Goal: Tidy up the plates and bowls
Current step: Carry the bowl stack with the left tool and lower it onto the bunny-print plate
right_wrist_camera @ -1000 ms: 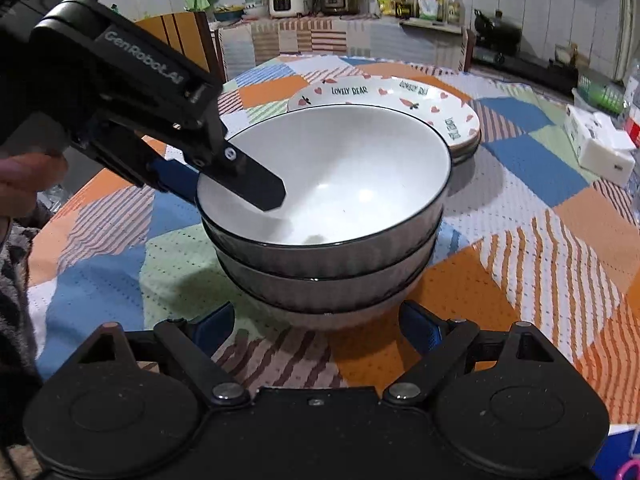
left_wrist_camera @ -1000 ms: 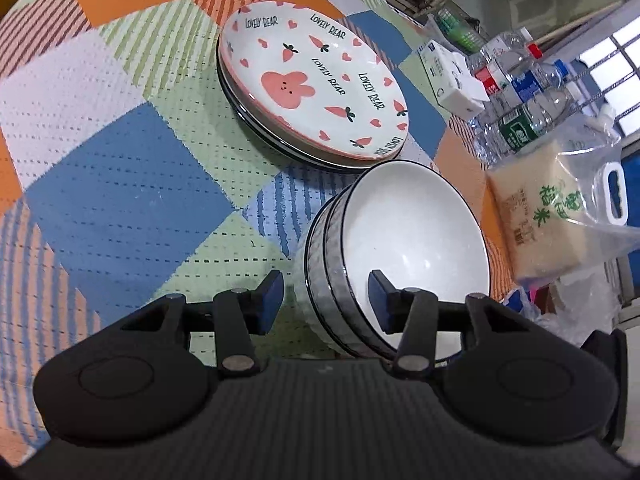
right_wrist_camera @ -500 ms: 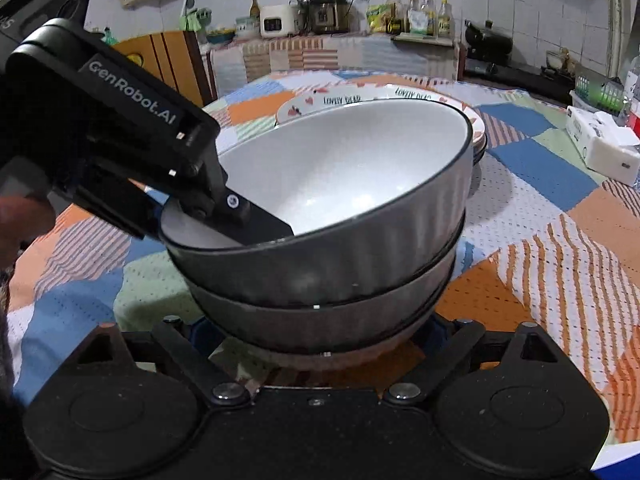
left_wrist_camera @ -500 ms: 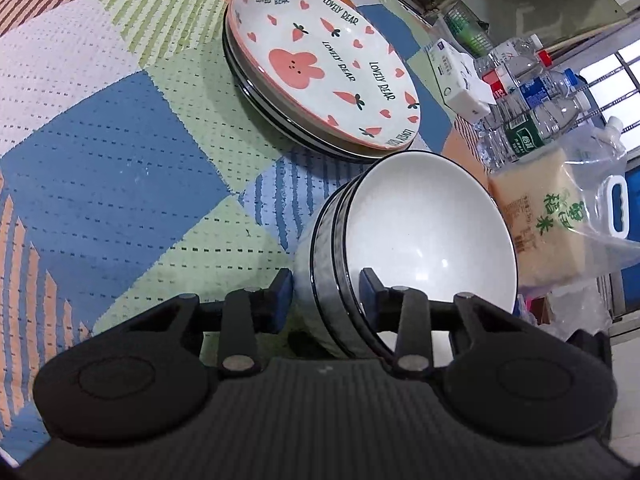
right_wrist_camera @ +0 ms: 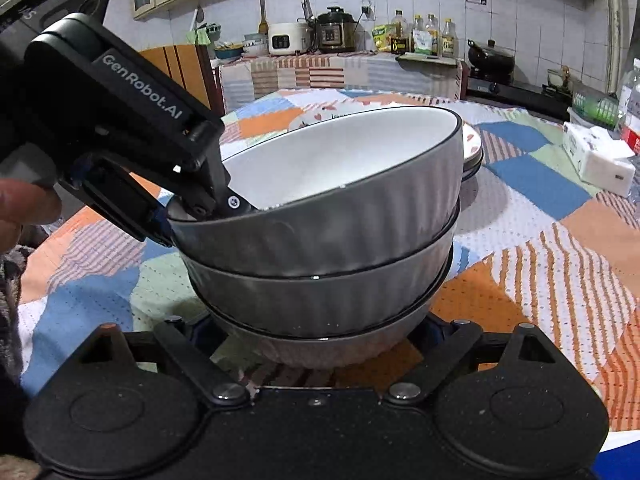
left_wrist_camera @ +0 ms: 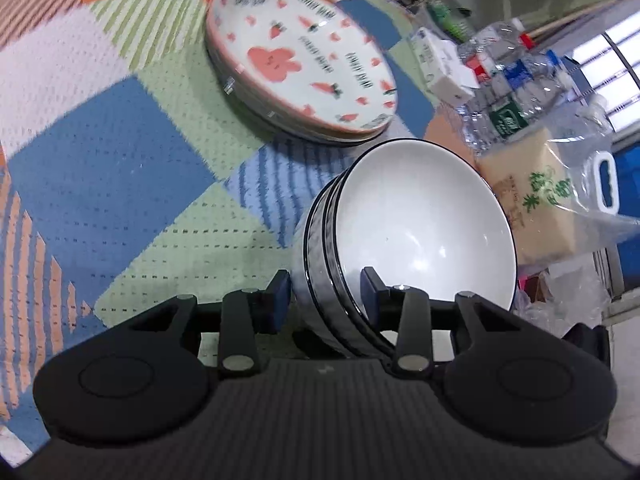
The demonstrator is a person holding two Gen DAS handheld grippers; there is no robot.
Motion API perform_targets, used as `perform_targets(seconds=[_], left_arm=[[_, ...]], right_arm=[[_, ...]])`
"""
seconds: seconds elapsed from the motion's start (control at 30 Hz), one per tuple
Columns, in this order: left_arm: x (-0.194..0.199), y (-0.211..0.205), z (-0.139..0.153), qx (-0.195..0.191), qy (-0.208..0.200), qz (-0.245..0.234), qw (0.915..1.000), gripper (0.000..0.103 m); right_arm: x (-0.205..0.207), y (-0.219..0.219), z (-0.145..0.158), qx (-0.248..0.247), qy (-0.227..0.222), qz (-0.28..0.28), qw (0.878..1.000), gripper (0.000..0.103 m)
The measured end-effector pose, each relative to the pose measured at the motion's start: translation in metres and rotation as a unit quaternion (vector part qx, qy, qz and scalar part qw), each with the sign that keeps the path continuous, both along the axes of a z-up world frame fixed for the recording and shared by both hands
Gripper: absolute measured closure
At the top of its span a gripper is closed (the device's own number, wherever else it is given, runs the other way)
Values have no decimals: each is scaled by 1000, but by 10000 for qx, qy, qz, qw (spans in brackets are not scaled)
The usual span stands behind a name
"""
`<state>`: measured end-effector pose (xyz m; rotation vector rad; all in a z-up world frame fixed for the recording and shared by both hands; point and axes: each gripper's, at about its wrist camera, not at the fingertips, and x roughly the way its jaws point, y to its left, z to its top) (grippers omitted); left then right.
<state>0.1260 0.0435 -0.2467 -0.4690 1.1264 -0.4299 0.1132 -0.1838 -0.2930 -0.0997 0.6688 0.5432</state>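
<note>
**Desk:** Where are the bowls right now?

**Me:** The stack of bowls (right_wrist_camera: 320, 240) sits on the bench (left_wrist_camera: 100, 168), on the patchwork cloth, near its edge. It is three deep, grey ribbed outside and white inside, and the top one is tilted in the right wrist view, its near-left side lower than the far side.

**Desk:** And my left gripper?

**Me:** The left gripper (left_wrist_camera: 324, 294) is clamped over the near rims of the stack: one finger inside the top bowl, the other against the outer wall. Its jaws have just been closing on those rims. From the other camera I see the same gripper (right_wrist_camera: 208, 210) reaching in from the left, with the person's hand (right_wrist_camera: 24, 212) behind it.

**Desk:** Right gripper?

**Me:** The right gripper (right_wrist_camera: 320, 334) has a finger on either side of the lowest bowl (the tips are hidden behind the stack), so I cannot tell whether it presses or stands free.

**Desk:** The plates?

**Me:** The stack of plates (left_wrist_camera: 304, 64), a pink rabbit and carrots on the top one, lies just beyond the bowls. A bag of rice (left_wrist_camera: 532, 200) and water bottles (left_wrist_camera: 512, 92) stand off to the right.
</note>
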Motion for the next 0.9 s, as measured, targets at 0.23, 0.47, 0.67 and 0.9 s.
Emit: perform_targets(seconds=[0.23, 0.47, 0.67, 0.9], left_arm=[[2, 0, 34, -17, -49, -174, 9998, 65], [18, 4, 88, 263, -455, -118, 9985, 64], [44, 16, 117, 301, -627, 4, 9976, 62], [82, 18, 127, 441, -778, 116, 9959, 61]], right_arm=[[-6, -4, 26, 66, -250, -21, 9997, 9], [20, 2, 65, 163, -585, 231, 9979, 9], [45, 14, 88, 217, -919, 370, 9948, 9], [81, 20, 92, 246, -999, 430, 9938, 9]])
